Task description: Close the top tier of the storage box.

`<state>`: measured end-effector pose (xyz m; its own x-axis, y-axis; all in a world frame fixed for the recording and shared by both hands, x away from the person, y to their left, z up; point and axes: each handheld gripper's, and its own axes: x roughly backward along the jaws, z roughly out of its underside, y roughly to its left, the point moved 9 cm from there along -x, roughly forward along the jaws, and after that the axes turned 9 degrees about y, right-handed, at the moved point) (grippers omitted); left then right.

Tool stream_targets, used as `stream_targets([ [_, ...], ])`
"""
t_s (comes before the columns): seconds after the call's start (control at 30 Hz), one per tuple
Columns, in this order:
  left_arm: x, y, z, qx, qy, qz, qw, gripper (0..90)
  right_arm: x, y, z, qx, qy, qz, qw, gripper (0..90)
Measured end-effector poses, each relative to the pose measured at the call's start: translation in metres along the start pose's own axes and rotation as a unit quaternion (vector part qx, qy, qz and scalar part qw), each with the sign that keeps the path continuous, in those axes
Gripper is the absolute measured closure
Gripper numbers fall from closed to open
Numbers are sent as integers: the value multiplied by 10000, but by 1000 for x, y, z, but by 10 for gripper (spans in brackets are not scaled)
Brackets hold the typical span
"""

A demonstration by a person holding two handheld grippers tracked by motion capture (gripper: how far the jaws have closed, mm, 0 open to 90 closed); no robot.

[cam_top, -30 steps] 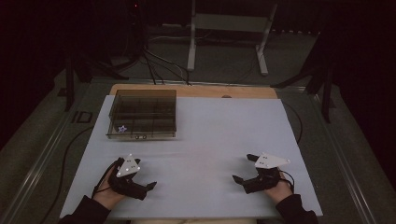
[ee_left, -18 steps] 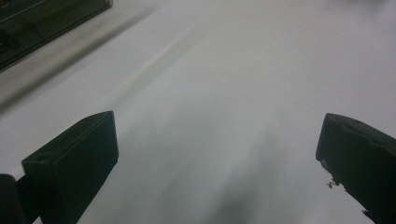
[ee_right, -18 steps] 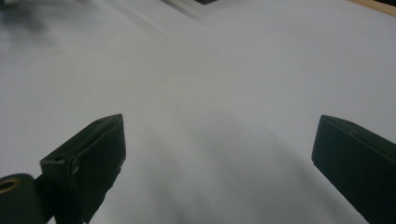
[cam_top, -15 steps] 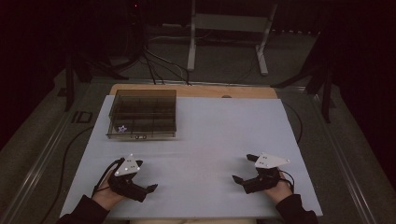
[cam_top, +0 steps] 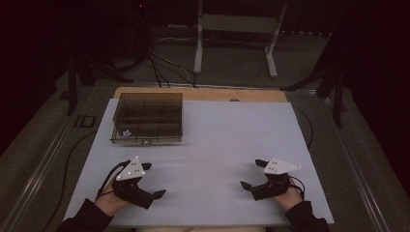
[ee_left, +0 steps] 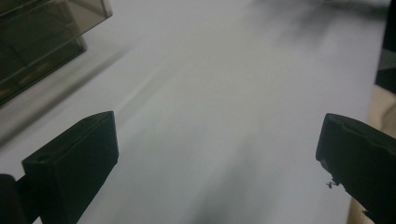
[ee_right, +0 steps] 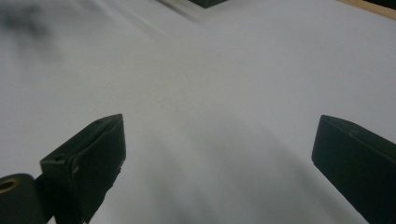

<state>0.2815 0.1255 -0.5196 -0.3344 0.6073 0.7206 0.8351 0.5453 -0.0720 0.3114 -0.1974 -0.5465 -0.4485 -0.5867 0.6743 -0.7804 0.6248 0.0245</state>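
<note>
Black jaws of the left tool (cam_top: 148, 180) stand wide apart and hold nothing; in the left gripper view (ee_left: 217, 154) the bare pale surface of the table (cam_top: 217, 145) lies between them. The right tool (cam_top: 252, 174) is also wide open and empty, and in the right gripper view (ee_right: 217, 154) the same pale surface shows between its two jaws. Both tools rest low on the table, each held in a hand, the left hand (cam_top: 110, 202) and the right hand (cam_top: 290, 195), with dark sleeves behind them. A smoky transparent box (cam_top: 147, 117) with several compartments stands ahead of the left tool, a little to the inner side, well apart from its jaws; in the left gripper view a corner of this box (ee_left: 42, 42) shows to the upper left, beyond the left jaw. From the right tool the box is far ahead and across to the other side. Inside the box, in the near compartment on the outer side, lies a small pale star-shaped piece (cam_top: 126, 134); what it is made of I cannot tell. The two tools are well apart from each other, and a grey three-cornered plate sits on top of each.
</note>
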Motion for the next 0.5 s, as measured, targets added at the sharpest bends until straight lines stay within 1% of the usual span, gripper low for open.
stream_targets([
  [0.03, 2, -2, -4, 44, -57, 118, 9999, 0, 0, 0, 0, 13, 13, 16, 10000, 29],
  [0.07, 4, -3, -6, 86, -96, 189, 9997, 0, 0, 0, 0, 2, 10, 12, 10000, 29],
  [0.1, 5, -2, -8, 87, -67, 171, 9998, 0, 0, 0, 0, 3, 10, 16, 10000, 28],
  [0.17, 7, 0, -11, 21, 10, 13, 10000, 0, 0, 0, 0, 11, 7, 8, 10000, 29],
  [0.23, 10, 2, -14, 8, -5, -25, 10000, 0, 0, 1, 0, 44, 1, 21, 10000, 29],
  [0.4, 19, 6, -23, -3, -71, -152, 9999, 0, 1, 2, -1, 37, -14, 11, 10000, 29],
  [0.43, 21, 7, -25, 17, -87, -177, 9998, 0, 1, 2, -1, 30, -18, 3, 10000, 29],
  [0.5, 25, 9, -29, 150, -146, -228, 9995, 0, 1, 2, -1, 36, -10, 8, 10000, 29],
])
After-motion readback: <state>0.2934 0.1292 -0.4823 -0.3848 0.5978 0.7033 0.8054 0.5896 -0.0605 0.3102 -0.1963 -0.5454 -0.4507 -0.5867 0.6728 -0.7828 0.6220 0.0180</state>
